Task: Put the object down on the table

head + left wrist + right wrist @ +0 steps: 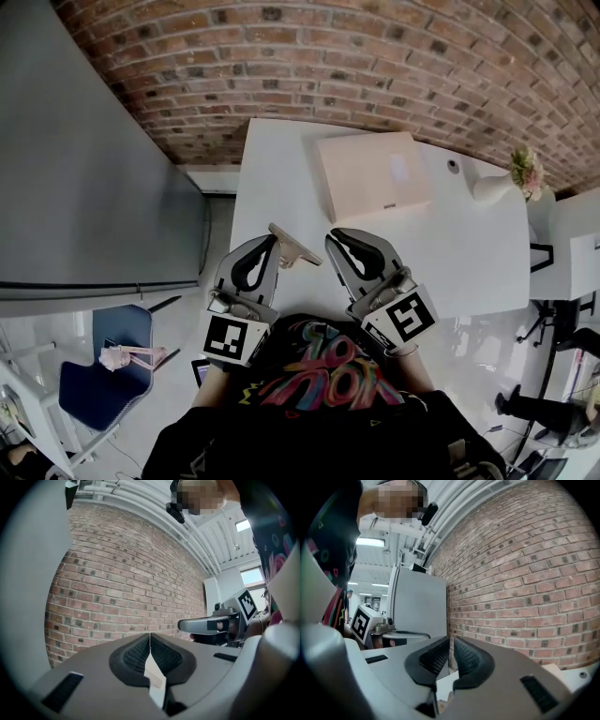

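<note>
A thin, flat tan piece (296, 250) sticks out to the right from the tips of my left gripper (274, 238), just above the near left part of the white table (469, 253). In the left gripper view the ribbed pads of my left gripper (150, 638) are pressed together on that tan piece (155, 679), which shows below them. My right gripper (336, 240) hovers close to its right, over the table's near edge. In the right gripper view my right gripper (451, 643) shows a narrow slit between its pads with nothing in it.
A pale pink flat box (373, 173) lies at the table's far middle. A white vase with flowers (497, 186) stands at the far right. A brick wall (375, 56) runs behind, a tall grey cabinet (84, 187) stands left, and a blue chair (112, 375) sits lower left.
</note>
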Motion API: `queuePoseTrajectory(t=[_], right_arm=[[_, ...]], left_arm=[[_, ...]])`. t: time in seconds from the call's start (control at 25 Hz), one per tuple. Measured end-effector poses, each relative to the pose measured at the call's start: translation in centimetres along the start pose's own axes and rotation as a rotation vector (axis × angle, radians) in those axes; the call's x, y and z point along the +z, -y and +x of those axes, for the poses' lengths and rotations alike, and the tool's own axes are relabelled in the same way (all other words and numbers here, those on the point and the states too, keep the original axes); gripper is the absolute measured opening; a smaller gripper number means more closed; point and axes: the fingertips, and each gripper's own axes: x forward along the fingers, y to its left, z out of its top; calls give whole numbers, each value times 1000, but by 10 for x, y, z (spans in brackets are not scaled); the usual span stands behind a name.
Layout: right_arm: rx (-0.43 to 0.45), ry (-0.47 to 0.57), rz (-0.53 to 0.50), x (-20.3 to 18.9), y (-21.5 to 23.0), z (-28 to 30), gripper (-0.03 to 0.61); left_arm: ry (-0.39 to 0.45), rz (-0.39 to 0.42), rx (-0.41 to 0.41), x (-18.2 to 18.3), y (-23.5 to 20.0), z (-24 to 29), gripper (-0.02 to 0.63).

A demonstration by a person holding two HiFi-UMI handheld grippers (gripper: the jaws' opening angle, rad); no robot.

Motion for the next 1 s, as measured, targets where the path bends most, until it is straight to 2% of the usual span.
queuePoseTrajectory(t=[0.08,0.16,1.0], right_arm=[[-7,12,8,3,0,-7,29],[-7,19,23,3,0,-13,18],[-1,13,85,-9,-4,-25,17]], left_arm=[[37,-7,-14,5,8,2,26],[18,-20,-15,3,13,2,27],[9,-2,-2,0,18,-12,27]])
